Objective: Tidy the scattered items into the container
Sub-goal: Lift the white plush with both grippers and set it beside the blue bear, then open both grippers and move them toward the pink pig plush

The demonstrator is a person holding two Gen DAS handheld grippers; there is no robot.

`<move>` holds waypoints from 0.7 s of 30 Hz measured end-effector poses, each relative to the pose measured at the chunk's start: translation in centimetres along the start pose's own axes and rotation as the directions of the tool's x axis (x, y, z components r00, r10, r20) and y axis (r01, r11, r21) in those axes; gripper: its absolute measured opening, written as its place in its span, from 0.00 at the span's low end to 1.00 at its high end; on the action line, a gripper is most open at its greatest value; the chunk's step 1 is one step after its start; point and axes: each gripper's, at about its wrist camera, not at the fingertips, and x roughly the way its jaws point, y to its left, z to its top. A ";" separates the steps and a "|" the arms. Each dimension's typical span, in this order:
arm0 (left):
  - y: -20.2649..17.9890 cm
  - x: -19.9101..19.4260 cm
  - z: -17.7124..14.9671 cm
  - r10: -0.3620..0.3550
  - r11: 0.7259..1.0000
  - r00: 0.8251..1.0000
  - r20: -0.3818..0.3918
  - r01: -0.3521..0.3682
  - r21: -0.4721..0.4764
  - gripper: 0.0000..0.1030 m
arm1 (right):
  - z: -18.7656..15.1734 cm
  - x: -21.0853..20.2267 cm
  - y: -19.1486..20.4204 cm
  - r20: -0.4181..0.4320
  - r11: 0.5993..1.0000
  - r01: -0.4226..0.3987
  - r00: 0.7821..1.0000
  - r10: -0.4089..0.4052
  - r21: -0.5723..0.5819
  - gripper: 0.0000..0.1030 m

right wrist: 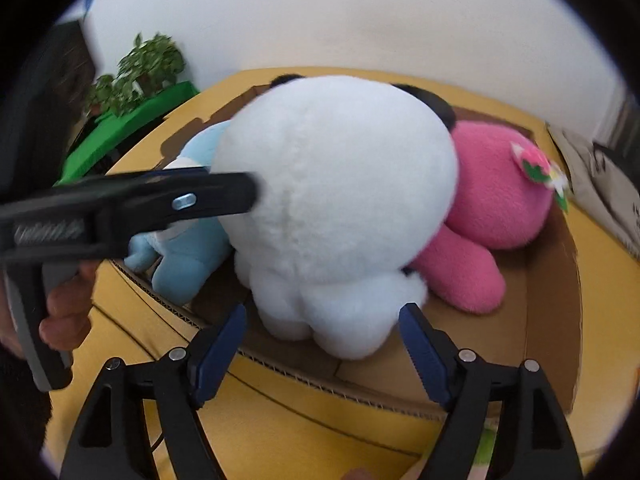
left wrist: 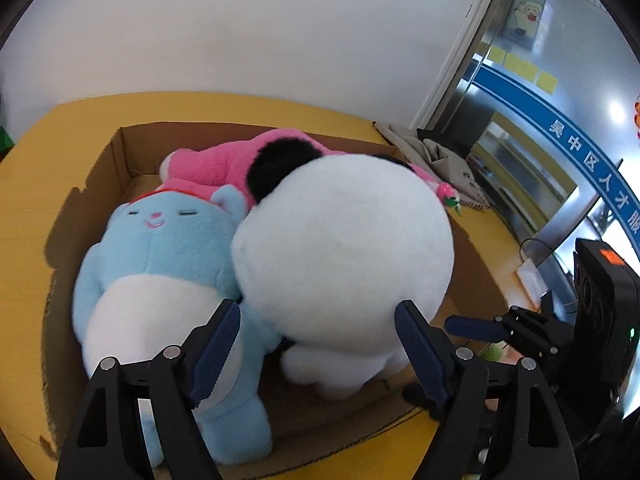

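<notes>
A shallow cardboard box (left wrist: 120,152) on a yellow table holds three plush toys. A big white plush with black ears (left wrist: 344,248) sits in the middle, its back towards me. A light blue plush (left wrist: 160,256) lies at its left. A pink plush (left wrist: 224,160) lies behind it. My left gripper (left wrist: 318,334) is open, its jaws on either side of the white plush's lower back. My right gripper (right wrist: 322,330) is open, just before the white plush (right wrist: 336,200), over the box's near wall (right wrist: 320,376). The pink plush (right wrist: 496,200) and blue plush (right wrist: 184,256) flank it.
Folded grey cloth (left wrist: 444,160) lies on the table right of the box. A glass door with a blue banner (left wrist: 560,128) is at the right. A green-draped stand with a potted plant (right wrist: 140,76) stands far left. The left gripper's body (right wrist: 120,200) crosses the right view.
</notes>
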 end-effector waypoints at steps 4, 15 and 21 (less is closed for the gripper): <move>0.0 -0.8 -3.2 0.062 0.996 0.997 -0.035 -0.060 0.061 0.79 | -1.1 0.9 0.1 -0.027 0.997 0.039 0.999 -0.038 0.059 0.75; -0.2 -4.0 -9.3 0.113 0.992 0.990 -0.089 -0.107 0.069 0.78 | -5.5 -1.7 3.4 -0.007 0.983 0.114 0.993 -0.114 0.143 0.68; -2.0 -7.9 -10.4 0.198 0.979 0.980 0.002 -0.198 0.052 0.84 | -7.9 -5.5 3.8 0.063 0.970 0.168 0.981 -0.181 0.175 0.78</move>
